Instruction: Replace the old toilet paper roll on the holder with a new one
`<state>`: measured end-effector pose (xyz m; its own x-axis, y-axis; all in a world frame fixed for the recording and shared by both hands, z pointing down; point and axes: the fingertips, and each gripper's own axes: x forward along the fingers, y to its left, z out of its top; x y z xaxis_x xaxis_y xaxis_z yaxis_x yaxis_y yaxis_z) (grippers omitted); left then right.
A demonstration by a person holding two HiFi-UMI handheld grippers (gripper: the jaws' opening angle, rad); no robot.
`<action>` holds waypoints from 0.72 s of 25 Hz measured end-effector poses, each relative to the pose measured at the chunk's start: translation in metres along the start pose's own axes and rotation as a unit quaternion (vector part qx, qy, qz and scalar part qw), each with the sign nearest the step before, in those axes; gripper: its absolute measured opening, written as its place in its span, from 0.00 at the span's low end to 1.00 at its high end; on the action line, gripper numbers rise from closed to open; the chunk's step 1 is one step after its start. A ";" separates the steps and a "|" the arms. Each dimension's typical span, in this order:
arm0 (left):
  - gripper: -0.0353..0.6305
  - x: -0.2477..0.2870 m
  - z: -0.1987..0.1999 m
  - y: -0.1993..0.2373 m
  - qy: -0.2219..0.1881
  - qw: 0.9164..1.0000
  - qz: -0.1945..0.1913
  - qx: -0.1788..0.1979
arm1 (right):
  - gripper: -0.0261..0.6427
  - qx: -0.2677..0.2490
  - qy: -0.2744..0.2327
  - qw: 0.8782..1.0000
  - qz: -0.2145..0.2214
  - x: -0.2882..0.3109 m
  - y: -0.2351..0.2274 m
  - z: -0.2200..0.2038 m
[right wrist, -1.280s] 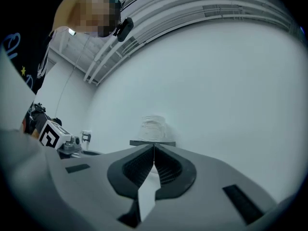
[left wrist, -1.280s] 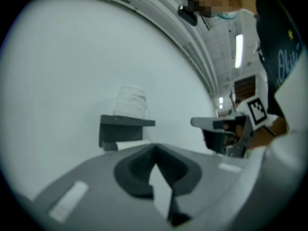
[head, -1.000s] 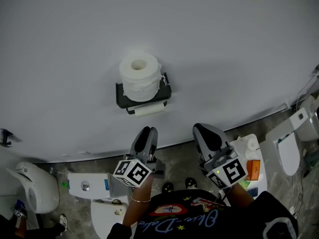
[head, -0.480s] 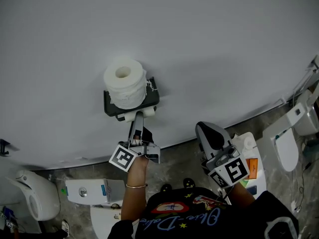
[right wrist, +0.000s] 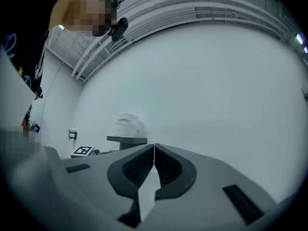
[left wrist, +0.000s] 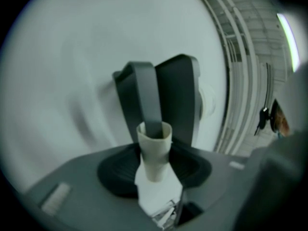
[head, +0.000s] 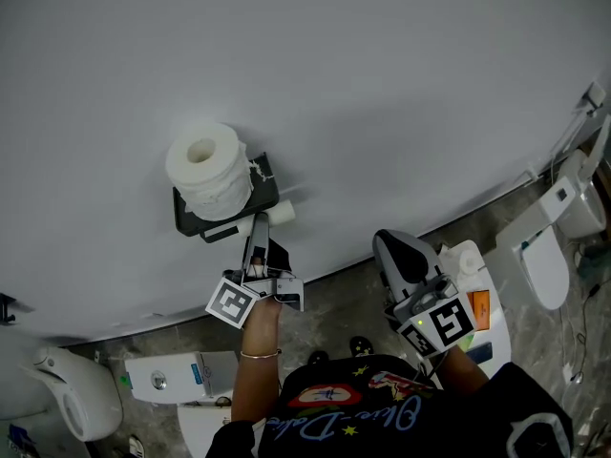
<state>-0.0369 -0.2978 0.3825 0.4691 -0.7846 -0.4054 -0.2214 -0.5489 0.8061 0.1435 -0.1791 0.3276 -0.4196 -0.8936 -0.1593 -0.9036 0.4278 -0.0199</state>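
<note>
Old roll's cardboard tube [left wrist: 154, 148] sits right between the jaws of the left gripper [head: 258, 222] — the jaws are closing on it, pads against its two sides, and its near end looks pinched. Straight ahead of that gripper's tips the tube is threaded on the grey bar [left wrist: 147, 93] of the holder [head: 191, 225], whose dark plate stands against the wall [head: 401, 84]. Just beyond the left gripper's tips, on top of the holder, stands the new roll [head: 203, 170], upright with its core hole facing up. The right gripper [head: 389, 243] hangs well to the right of the left one, jaws clenched together with nothing between them — from it, holder and new roll lie ahead and to the left, well apart.
</note>
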 end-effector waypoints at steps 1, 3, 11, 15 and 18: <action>0.31 0.005 -0.007 -0.001 0.009 1.000 -0.004 -0.001 | 0.06 -0.001 -0.001 1.000 -0.006 -0.003 -0.003 0.001; 0.31 0.015 -0.024 -0.004 0.028 1.000 -0.013 -0.004 | 0.06 -0.003 -0.008 1.000 -0.019 -0.009 -0.011 0.003; 0.31 0.020 -0.098 -0.020 0.117 0.992 -0.027 0.026 | 0.06 -0.006 -0.004 0.999 -0.049 -0.030 -0.033 0.005; 0.31 -0.004 -0.094 -0.032 0.140 0.982 -0.014 0.123 | 0.06 0.001 -0.007 0.999 -0.040 -0.026 -0.030 0.004; 0.31 -0.025 -0.081 -0.040 0.150 0.965 0.004 0.214 | 0.06 0.014 -0.010 1.000 -0.025 -0.021 -0.024 0.003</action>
<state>0.0293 -0.2326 0.3949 0.6789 -0.7050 -0.2054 -0.5279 -0.6630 0.5308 0.1742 -0.1707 0.3288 -0.3725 -0.9110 -0.1769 -0.9203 0.3872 -0.0566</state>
